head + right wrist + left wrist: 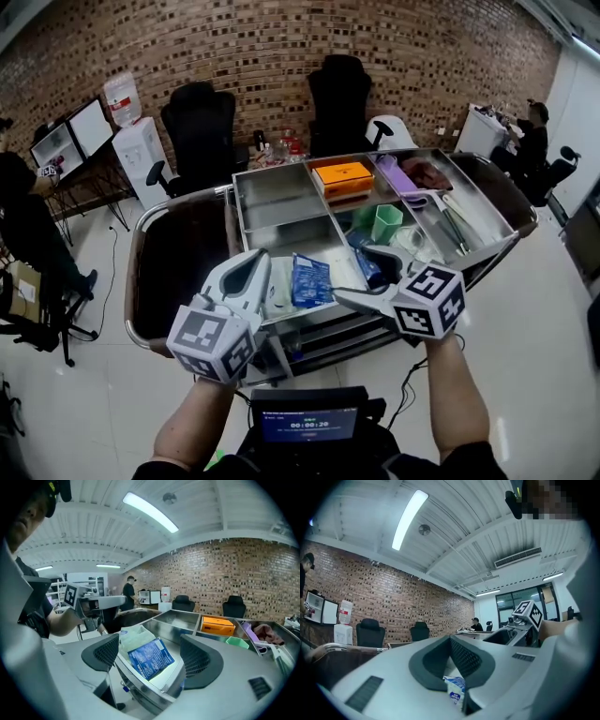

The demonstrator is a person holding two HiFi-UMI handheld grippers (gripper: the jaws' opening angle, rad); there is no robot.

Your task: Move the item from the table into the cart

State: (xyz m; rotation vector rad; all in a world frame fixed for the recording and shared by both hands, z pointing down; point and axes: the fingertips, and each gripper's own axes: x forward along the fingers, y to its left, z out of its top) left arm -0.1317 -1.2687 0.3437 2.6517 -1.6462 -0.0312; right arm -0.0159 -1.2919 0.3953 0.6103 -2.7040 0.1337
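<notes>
A: Left gripper (251,268)?

B: Clamped shut on a small white-and-blue paper packet (455,689). Only one corner of it showing, low between the dark ribbed pads (464,657).

A: Whereabouts?

B: Just at the near rim of the shiny steel cart (279,199), towards its left side. Packet not resting in any compartment, carried in the closed jaws.

A: Right gripper (367,279)?

B: Spread wide, gripping nothing. Aimed down at the cart's near compartment, with the rim framed between the pads.

A: In that compartment?

B: A flat blue foil pouch with white print (310,279), lying against a pale crumpled plastic bag (132,637) on its left.

A: Further back?

B: An orange cardboard box (343,175) in the middle rear compartment. A green plastic cup (386,223) nearer, to the right of the pouch. A purple plastic piece (398,177) just right of the box. Rear left compartment bare steel.
</notes>
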